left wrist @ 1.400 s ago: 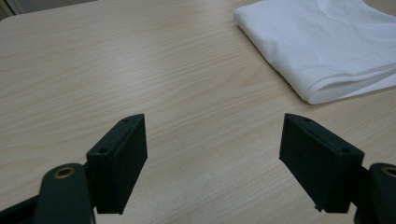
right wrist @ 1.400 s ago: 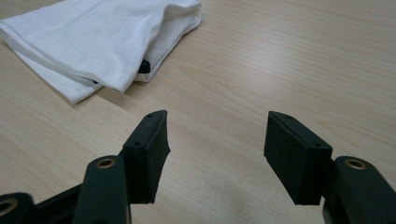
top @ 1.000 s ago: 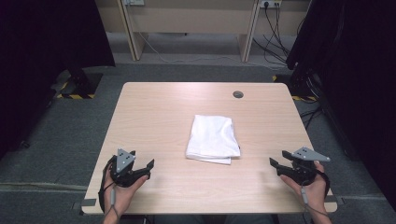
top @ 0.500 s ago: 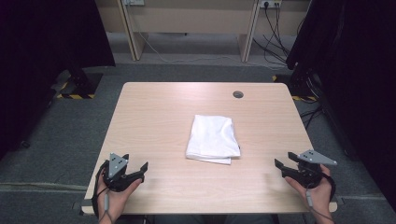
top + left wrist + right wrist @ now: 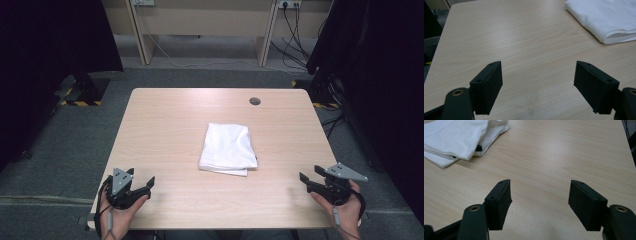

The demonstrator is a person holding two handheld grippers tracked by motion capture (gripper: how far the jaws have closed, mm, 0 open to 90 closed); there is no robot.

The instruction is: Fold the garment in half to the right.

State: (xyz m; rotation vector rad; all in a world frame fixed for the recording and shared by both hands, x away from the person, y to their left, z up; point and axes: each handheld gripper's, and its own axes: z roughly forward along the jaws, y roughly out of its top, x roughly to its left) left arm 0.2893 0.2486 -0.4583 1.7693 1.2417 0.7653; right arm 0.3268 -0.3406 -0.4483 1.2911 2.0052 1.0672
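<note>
Both hands have drawn back toward the person's edge of the table [image 5: 165, 115] compared with the earlier high view, and they now sit at its two near corners. The folded white cloth [image 5: 228, 148] has not shifted; it lies flat near the middle of the table, a little to the right of centre, with a small dark hole [image 5: 255, 101] in the tabletop beyond it.

The left gripper [image 5: 144, 184] is held low at the near left corner, well apart from the cloth. In the left gripper view its jaws stand wide apart with only bare wood between them, and the cloth [image 5: 606, 20] shows far off at the upper right. The right gripper [image 5: 310, 179] rests at the near right corner, also well apart from the cloth. The right gripper view shows its jaws spread, nothing between them, and the cloth [image 5: 456, 137] off at the upper left, where a small dark tag or label peeks from between its layers.

Judging from how things lie, the cloth looks neatly folded into a compact rectangle with its layers stacked, so the folding seems finished. With both grippers empty and drawn clear, little appears to be left, unless the cloth must yet be moved elsewhere.
</note>
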